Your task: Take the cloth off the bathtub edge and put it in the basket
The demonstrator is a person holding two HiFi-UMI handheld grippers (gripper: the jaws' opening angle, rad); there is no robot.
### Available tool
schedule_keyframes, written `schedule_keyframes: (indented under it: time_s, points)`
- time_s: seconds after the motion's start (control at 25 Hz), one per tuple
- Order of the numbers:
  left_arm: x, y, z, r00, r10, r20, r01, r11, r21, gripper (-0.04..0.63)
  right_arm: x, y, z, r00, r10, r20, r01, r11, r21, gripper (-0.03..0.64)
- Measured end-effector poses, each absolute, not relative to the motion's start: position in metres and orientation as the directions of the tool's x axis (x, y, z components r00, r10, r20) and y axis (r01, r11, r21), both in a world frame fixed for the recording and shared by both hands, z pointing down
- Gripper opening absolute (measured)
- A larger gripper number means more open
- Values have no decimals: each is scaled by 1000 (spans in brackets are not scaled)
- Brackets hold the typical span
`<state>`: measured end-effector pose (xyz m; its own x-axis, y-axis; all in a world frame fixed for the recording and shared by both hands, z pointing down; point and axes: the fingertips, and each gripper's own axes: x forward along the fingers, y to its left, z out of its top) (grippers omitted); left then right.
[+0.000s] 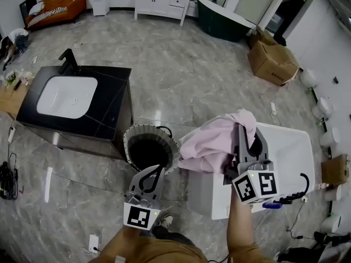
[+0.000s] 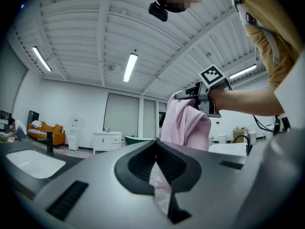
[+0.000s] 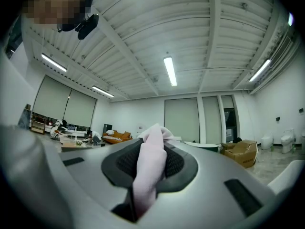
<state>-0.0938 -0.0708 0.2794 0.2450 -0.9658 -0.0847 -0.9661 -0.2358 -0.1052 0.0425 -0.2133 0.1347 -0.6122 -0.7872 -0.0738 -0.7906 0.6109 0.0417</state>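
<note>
A pink cloth (image 1: 214, 141) hangs in a bunch over the near left corner of the white bathtub (image 1: 296, 147), lifted off its edge. My right gripper (image 1: 242, 129) is shut on the cloth's top; in the right gripper view the cloth (image 3: 150, 166) fills the gap between the jaws. The round dark basket (image 1: 131, 141) stands on the floor just left of the bathtub. My left gripper (image 1: 159, 170) hovers at the basket's near rim, shut and holding nothing. The left gripper view shows the hanging cloth (image 2: 186, 123) beyond its closed jaws.
A black vanity with a white sink (image 1: 109, 92) stands left of the basket. Cardboard boxes (image 1: 271, 59), a dark green tub (image 1: 222, 21), a white cabinet (image 1: 162, 1) and an orange sofa (image 1: 55, 7) lie farther back. Cables trail on the floor at right.
</note>
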Motion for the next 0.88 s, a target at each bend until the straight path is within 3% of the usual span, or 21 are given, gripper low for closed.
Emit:
schedule_keyframes:
  time_s: [0.88]
  points:
    - [-179,-66,259,158,-983,-97,-979,-143,-144,6,-81,-227,74,-711,-681,-175,-698,713,62,74]
